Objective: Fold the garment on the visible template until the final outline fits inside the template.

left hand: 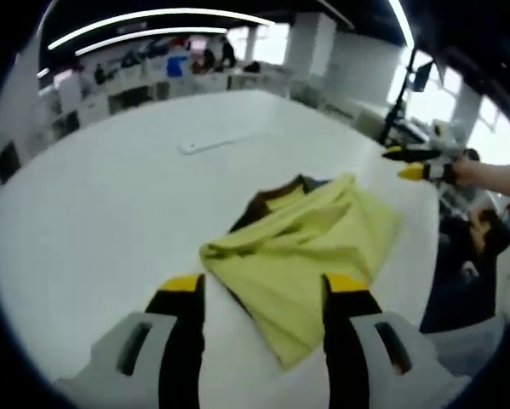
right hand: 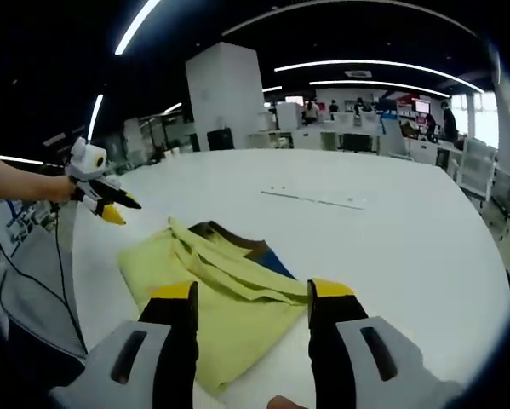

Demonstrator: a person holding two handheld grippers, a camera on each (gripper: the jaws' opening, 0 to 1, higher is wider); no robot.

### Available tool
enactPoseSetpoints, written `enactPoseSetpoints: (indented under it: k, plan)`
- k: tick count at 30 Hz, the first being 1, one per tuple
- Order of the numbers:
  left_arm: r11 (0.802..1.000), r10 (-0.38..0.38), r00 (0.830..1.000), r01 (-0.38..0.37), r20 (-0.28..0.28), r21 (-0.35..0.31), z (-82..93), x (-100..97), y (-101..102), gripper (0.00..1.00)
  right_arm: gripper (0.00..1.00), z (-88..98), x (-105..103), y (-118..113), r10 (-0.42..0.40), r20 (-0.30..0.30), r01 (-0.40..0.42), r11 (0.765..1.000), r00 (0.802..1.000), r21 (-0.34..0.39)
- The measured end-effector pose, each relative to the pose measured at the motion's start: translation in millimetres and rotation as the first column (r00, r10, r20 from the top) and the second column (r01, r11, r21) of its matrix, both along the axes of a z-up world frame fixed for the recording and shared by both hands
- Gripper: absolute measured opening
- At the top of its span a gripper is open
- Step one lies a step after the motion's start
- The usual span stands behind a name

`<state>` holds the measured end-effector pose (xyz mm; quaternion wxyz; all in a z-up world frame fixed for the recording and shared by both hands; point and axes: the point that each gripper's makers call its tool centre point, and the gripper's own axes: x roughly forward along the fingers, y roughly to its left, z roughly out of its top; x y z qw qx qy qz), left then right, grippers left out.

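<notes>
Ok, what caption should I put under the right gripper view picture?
Open right gripper hovers above a crumpled yellow garment on the white table.

Garment (left hand: 310,247) pale yellow, dark brown and blue inside; table (left hand: 110,196) white; hand-held gripper tips yellow.

Two handheld two-jaw grippers, grey-bodied with black, yellow-tipped jaws

The left gripper (left hand: 263,294) has a pale grey plastic body with a dark slot in each shoulder, from which two black jaws rise, each capped with a yellow tip. The right gripper (right hand: 250,298) has the same build: grey shoulders with dark slots, black jaws, yellow tips. Seen from across in either view, each gripper ends in a white housing held by a bare forearm with no sleeve.
</notes>
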<state>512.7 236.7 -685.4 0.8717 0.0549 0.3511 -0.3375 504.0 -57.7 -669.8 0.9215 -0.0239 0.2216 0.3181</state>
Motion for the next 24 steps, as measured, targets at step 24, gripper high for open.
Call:
enactPoseSetpoints:
  k: [24]
  plan:
    - [0.989, -0.092, 0.994, 0.085, 0.052, 0.123, -4.3, 26.3, -5.6, 0.46, 0.49, -17.1, 6.5, -3.7, 0.081, 0.020, -0.077, 0.986, 0.997, -0.147]
